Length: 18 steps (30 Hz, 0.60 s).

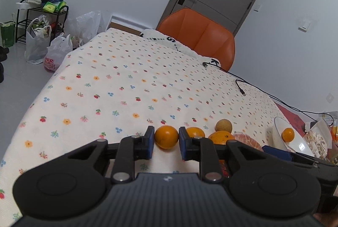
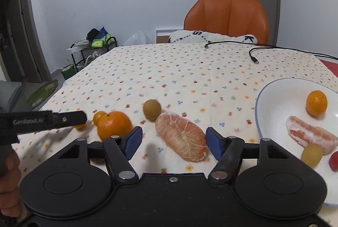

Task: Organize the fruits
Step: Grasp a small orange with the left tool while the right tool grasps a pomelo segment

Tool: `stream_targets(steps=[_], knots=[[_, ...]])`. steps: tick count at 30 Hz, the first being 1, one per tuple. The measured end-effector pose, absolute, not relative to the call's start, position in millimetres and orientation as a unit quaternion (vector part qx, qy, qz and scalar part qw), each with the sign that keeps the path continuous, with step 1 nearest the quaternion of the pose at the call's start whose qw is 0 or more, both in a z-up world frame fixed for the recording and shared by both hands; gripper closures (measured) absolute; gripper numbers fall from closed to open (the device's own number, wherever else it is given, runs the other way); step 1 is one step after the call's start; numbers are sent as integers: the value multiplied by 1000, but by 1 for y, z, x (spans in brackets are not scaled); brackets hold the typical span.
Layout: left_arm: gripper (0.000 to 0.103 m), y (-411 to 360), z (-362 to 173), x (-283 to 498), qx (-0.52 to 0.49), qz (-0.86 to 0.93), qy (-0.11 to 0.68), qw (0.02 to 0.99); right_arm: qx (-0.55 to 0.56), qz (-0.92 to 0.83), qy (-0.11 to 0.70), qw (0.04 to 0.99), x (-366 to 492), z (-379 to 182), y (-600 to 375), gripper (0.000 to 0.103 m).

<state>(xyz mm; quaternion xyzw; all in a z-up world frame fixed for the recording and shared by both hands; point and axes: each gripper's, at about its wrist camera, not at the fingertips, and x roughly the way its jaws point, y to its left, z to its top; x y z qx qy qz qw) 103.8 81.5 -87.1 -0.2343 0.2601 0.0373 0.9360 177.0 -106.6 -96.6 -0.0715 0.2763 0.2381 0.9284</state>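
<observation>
Both grippers low over the flowered cloth, fruit row just ahead.

My left gripper (image 1: 166, 143) is level w/ the table, blue pads (image 1: 150, 141) narrowed to either side of a small smooth round orange (image 1: 166, 136); pads look to touch it, but can't tell if it's truly clamped. My right gripper (image 2: 173, 143) points fwd, jaws wide, w/ a peeled pomelo chunk (image 2: 181, 136) between the tips: pink, oblong, webbed w/ white pith, lying on the cotton tablecloth (image 2: 190, 70). Left of it a big dimpled orange (image 2: 114, 125), a smaller one (image 2: 99, 117) behind; just past, a dull brown round fruit (image 2: 151, 109). Right: glossy white plate (image 2: 274, 100) w/ a small orange (image 2: 316, 103), a pomelo segment (image 2: 310, 136), a yellow-green round fruit (image 2: 311, 154). Far: black cables (image 2: 253, 57), orange leather-look chair (image 2: 228, 17).
</observation>
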Motion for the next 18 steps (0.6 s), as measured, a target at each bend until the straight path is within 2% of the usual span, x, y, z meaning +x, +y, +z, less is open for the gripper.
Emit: stream_targets(steps=[4,16,18], knots=[[80,81,-87,105,-232,34,262,936,-64,255,283,922,169,-94,-109,47],[80,84,-88,104,-240,28,260,935,-72,234,289,925,183,-104,-102,47],[80,83,-88,105,-239,28,260,935,-83,238,287,924,179,-105,-99,57]])
